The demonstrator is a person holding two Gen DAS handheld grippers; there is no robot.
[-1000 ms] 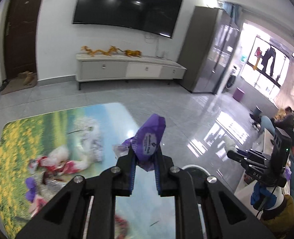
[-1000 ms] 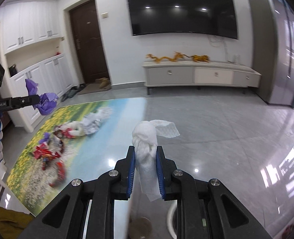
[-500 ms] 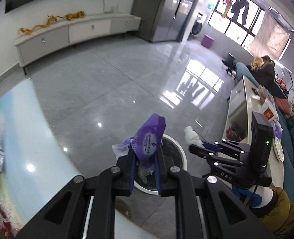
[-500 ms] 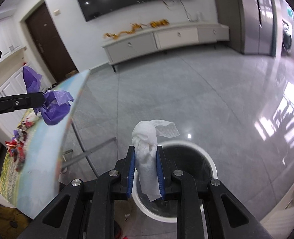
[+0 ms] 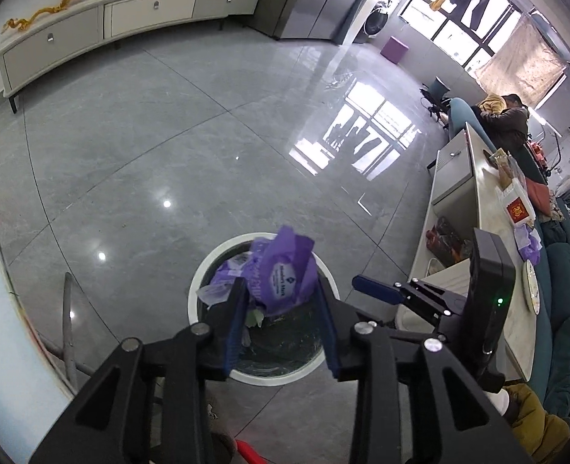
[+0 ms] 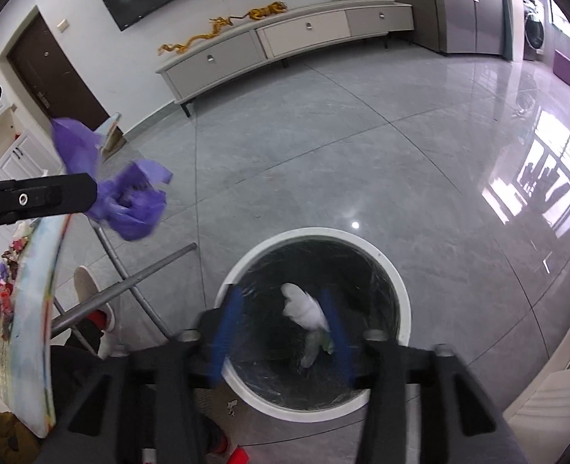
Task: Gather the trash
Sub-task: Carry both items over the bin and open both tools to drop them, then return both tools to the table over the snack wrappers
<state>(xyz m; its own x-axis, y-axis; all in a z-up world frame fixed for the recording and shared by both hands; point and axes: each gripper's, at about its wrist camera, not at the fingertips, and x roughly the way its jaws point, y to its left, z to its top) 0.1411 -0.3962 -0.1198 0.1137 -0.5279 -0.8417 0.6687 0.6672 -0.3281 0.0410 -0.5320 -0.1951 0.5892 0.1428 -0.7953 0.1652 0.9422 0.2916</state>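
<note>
A round white-rimmed trash bin point(image 5: 203, 270) point(image 6: 393, 278) with a dark liner stands on the grey floor. My left gripper point(image 5: 279, 301) is open above it, and the purple wrapper point(image 5: 281, 274) sits loose between its spread blue pads. The wrapper also shows at the left of the right wrist view point(image 6: 130, 201). My right gripper point(image 6: 281, 324) is open over the bin. The white tissue wad point(image 6: 304, 307) is loose below its pads, inside the bin mouth. The right gripper also appears in the left wrist view point(image 5: 378, 292).
The picture-printed table point(image 6: 33, 309) with more wrappers is at the left, its metal legs point(image 6: 130, 282) beside the bin. A white TV cabinet point(image 6: 285, 42) lines the far wall. A low sideboard point(image 5: 478, 208) and sofa stand at the right.
Both grippers swung from the table to above the bin and opened. The tissue has left the right pads and is falling. The purple wrapper is released between the left pads.
</note>
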